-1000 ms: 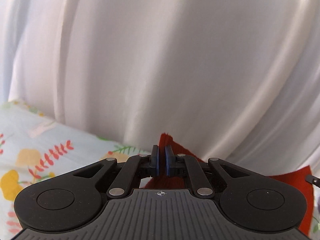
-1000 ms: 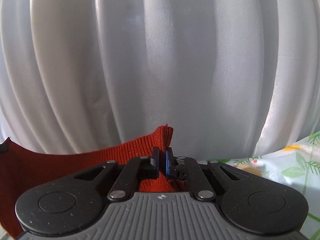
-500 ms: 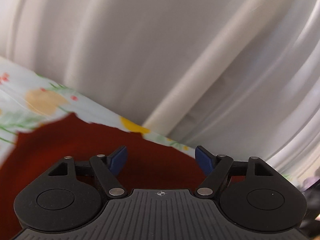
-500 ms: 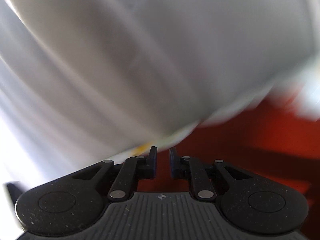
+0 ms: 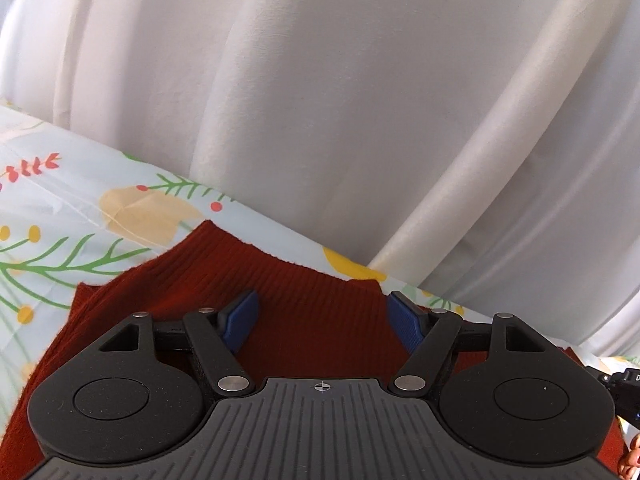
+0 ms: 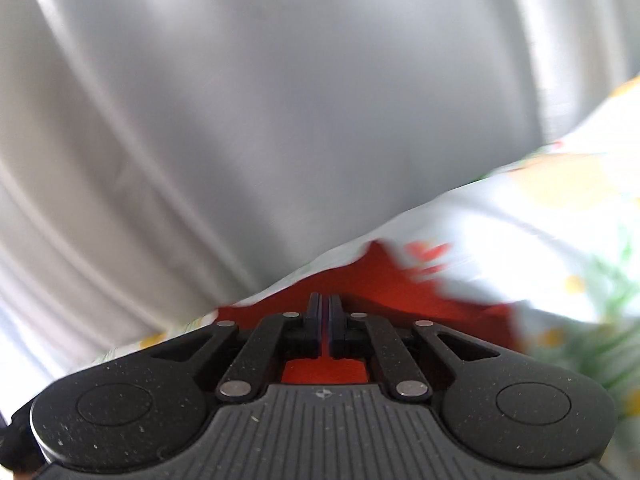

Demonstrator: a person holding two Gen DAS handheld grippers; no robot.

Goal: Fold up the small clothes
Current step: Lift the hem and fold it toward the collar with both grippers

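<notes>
Now the left gripper (image 5: 322,320) is hovering, fingers apart, over the rust-red ribbed knit garment (image 5: 304,280) lying on the floral sheet (image 5: 60,208), while the right gripper (image 6: 325,322), fingers together on nothing, is needing to reopen for the next fold.

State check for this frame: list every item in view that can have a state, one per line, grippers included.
left gripper: jaws open, nothing between the pads, over the garment.
right gripper: jaws shut; the blur hides whether any cloth is pinched.
red knit garment: lying on the sheet, ribbed, top edge uneven, not gripped by the left gripper.
floral sheet: spread under the garment, lightly creased.
white curtain: hanging in folds behind the sheet.
</notes>
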